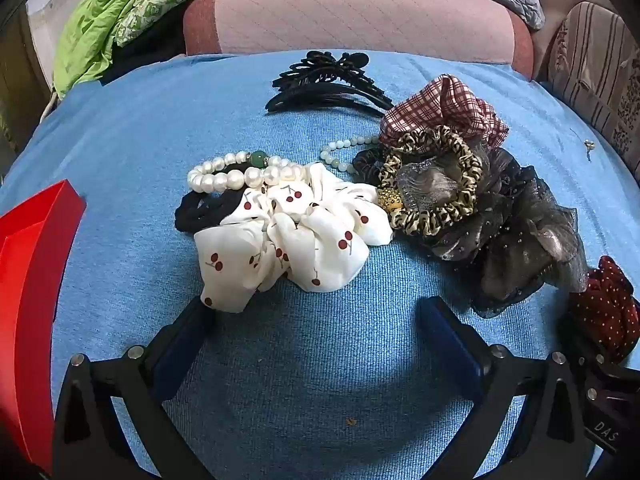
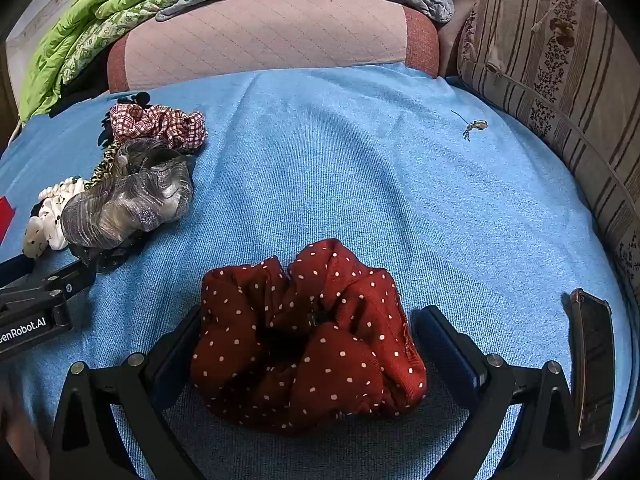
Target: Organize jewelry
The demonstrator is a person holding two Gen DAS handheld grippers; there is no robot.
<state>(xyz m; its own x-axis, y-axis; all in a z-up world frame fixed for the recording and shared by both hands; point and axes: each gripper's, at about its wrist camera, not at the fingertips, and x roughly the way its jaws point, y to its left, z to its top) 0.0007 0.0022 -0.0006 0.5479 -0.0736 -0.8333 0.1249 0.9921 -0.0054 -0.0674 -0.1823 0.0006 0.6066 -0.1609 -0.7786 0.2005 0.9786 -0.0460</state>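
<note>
In the left wrist view a pile lies on the blue cloth: a white cherry-print scrunchie, a pearl bracelet, a pale bead bracelet, a black claw clip, a plaid scrunchie, a leopard scrunchie and a dark sheer scrunchie. My left gripper is open and empty, just in front of the cherry scrunchie. My right gripper is open, with a red polka-dot scrunchie lying between its fingers on the cloth; the left finger touches it.
A red box stands at the left edge. A small earring lies alone at the far right of the cloth. A dark flat case lies at the right. Pillows and a green quilt border the back.
</note>
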